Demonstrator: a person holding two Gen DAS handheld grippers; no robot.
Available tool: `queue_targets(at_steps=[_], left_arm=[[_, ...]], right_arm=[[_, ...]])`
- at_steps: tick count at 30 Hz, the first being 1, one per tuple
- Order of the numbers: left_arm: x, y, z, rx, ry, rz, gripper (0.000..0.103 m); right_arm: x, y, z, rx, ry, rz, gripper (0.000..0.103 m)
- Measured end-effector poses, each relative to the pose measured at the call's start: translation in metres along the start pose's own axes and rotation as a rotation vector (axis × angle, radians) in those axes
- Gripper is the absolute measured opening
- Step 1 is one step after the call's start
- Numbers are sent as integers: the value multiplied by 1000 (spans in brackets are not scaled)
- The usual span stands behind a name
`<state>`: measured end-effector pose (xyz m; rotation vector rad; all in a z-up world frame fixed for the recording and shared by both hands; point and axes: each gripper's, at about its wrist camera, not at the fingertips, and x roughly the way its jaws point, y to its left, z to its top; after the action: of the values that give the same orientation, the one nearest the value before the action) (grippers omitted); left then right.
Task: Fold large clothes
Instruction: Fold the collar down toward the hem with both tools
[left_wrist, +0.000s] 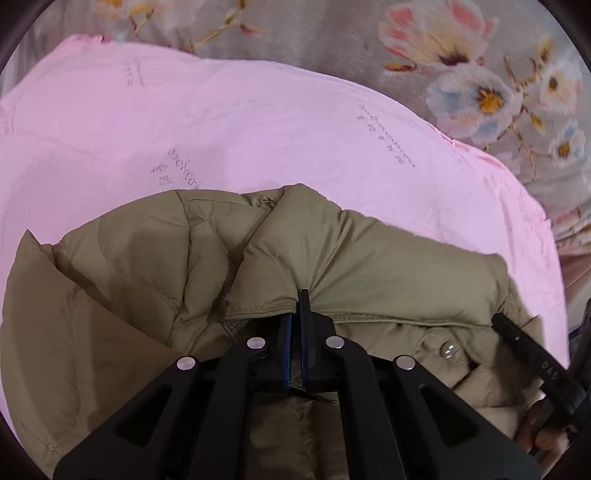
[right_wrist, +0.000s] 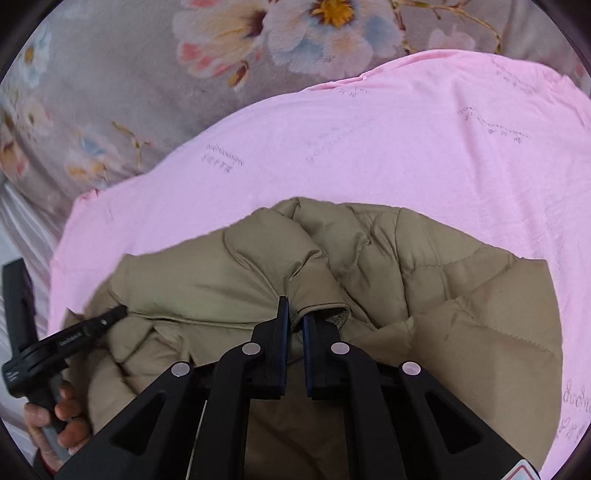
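A puffy olive-tan quilted jacket (left_wrist: 332, 254) lies bunched on a pink sheet (left_wrist: 221, 122); it also shows in the right wrist view (right_wrist: 406, 258). My left gripper (left_wrist: 298, 306) is shut on a folded edge of the jacket, near a silver snap button (left_wrist: 448, 349). My right gripper (right_wrist: 295, 317) is shut on another fold of the jacket edge, with cloth pinched between the jaws. The right gripper shows in the left wrist view (left_wrist: 517, 332) at the jacket's right side. The left gripper shows in the right wrist view (right_wrist: 92, 325), held by a hand (right_wrist: 62, 417).
The pink sheet (right_wrist: 369, 140) covers a grey bedspread with a large flower print (left_wrist: 461, 74), which also shows in the right wrist view (right_wrist: 110, 92). A white striped surface (right_wrist: 22, 221) lies at the far left of the right wrist view.
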<state>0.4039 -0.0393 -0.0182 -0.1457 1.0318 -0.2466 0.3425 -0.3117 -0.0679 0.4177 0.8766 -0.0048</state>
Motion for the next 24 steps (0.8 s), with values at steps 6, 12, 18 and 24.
queue_targets(at_steps=[6, 12, 18, 24], left_arm=[[4, -17, -10, 127, -68, 125, 2], [7, -27, -10, 175, -86, 192, 3], [-44, -24, -8, 239, -146, 173, 5], [-61, -49, 36, 224, -190, 188, 5]], right_arm=[[12, 7, -6, -51, -10, -60, 5], [12, 7, -3, -51, 2, -52, 6], [-43, 13, -6, -79, -2, -58, 17], [-55, 61, 29, -155, -122, -70, 17]])
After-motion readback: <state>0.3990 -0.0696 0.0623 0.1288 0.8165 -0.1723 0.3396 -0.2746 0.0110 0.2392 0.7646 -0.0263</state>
